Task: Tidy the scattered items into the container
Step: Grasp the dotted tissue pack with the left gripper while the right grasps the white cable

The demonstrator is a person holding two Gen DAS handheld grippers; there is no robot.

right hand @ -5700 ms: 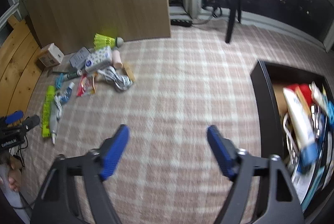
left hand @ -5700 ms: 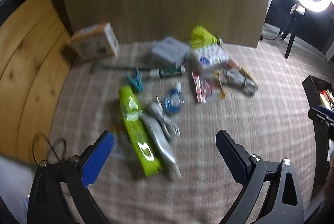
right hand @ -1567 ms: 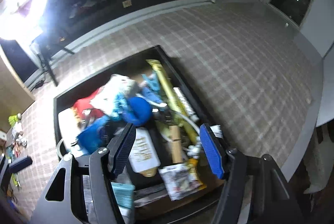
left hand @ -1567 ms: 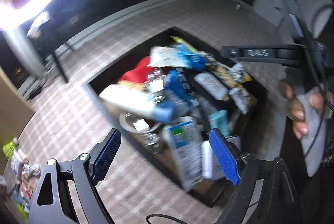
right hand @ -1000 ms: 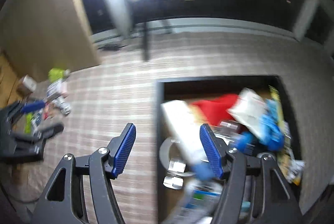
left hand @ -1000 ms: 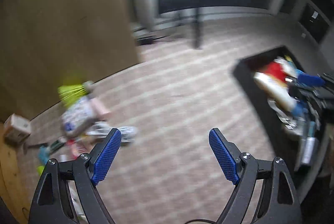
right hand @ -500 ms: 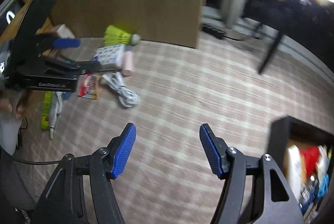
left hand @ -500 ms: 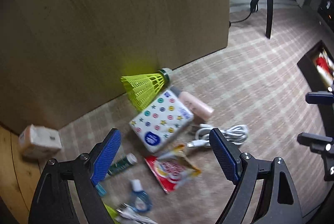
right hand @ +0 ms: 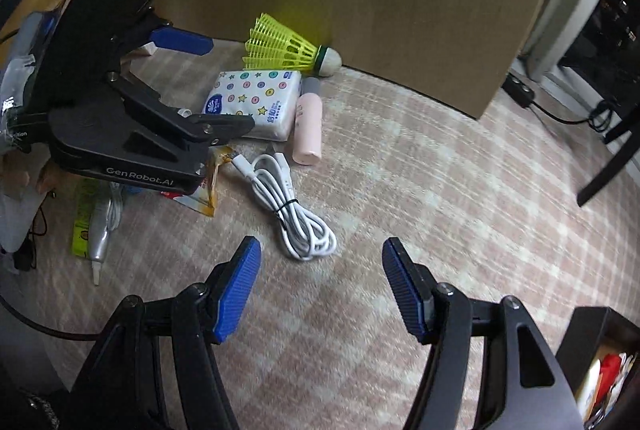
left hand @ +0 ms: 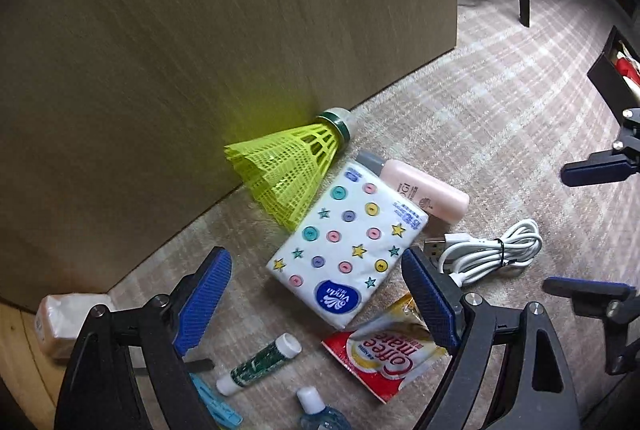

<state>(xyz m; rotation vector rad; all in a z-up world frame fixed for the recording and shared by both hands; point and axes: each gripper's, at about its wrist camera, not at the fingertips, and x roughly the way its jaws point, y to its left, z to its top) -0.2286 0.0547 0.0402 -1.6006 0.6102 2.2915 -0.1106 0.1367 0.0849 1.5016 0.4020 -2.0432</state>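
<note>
The tissue pack (left hand: 346, 248) is framed by released left fingers (left hand: 204, 296); lowering and clenching are needed next.

Our left gripper (left hand: 316, 294) fills the bottom of the left wrist view: two black angular arms with triangular cut-outs, each tipped by a ribbed blue pad and fastened with silver screws. Our right gripper (right hand: 320, 290) has the same build at the bottom of the right wrist view. At the left of that view the left gripper's black body carries white "GenRobot.AI" lettering, with a dark cable curving along the lower left edge.
</note>
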